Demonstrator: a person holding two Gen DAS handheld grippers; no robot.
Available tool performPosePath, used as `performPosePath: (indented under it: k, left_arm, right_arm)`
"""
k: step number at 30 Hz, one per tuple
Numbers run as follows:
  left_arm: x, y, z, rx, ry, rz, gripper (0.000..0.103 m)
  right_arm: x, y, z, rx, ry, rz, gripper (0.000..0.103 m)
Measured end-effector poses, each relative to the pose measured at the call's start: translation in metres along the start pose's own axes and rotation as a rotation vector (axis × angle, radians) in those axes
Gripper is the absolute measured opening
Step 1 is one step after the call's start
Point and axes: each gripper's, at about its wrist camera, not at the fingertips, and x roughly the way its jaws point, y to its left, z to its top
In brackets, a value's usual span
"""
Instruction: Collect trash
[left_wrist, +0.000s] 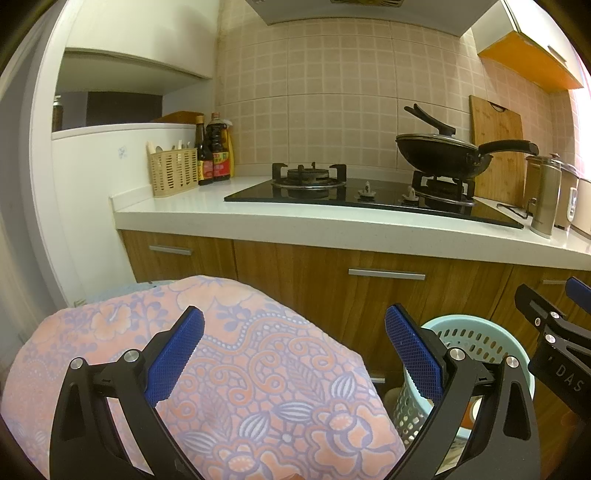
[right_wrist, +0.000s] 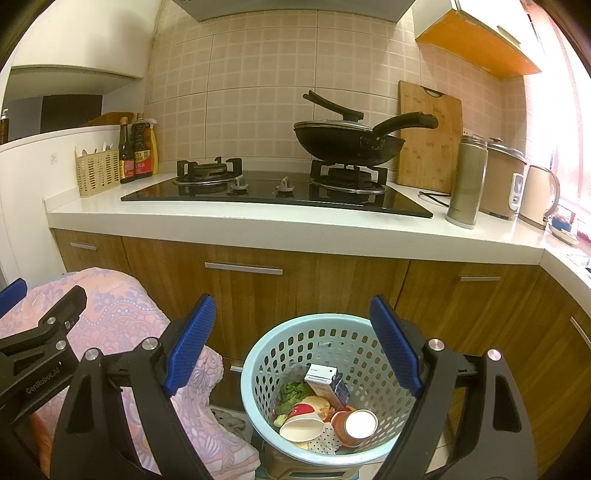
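Since the task is collecting trash, the pale blue perforated basket (right_wrist: 258, 373) is kept on the floor against the wooden cabinets, just below and ahead of the right gripper (right_wrist: 293, 343), where rubbish can be dropped straight in. Trash is already held in it: a small carton (right_wrist: 327, 382), lettuce leaves (right_wrist: 291, 393), a white cup (right_wrist: 301, 428) and an orange container with a white lid (right_wrist: 356, 424). Both grippers are seen spread wide with nothing between the blue pads, the right one over the basket, the left gripper (left_wrist: 293, 354) over a pink floral cloth (left_wrist: 240, 369) draped on something hidden beneath. No loose trash is seen on the counter, so the job is judged largely done. "GenRobot.AI" is read on the left gripper's body in the right view, and "DAS" on the right gripper's body in the left view. The bottle labels (right_wrist: 142, 166) are too small to be read.
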Motion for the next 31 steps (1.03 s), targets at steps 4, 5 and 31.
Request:
performPosePath:
  k: [4, 5, 31]
  left_arm:
    - [0.0007, 0.0012, -0.0002, 0.003, -0.001, 0.005, 0.095]
    - [0.0006, 0.0018, -0.0003, 0.005, -0.002, 0.010, 0.095]
    - [0.0041, 0.0073, 0.0008, 0.015, -0.012, -0.010, 0.095]
  right_arm:
    - [0.0002, 0.0006, -0.0008, -0.009, -0.002, -0.012, 0.081]
    - [0.0001, 0.0004, -0.0013, -0.008, -0.001, -0.010, 0.081]
    - [-0.0002, 0.0003, 0.0027, -0.007, -0.014, -0.011, 0.081]
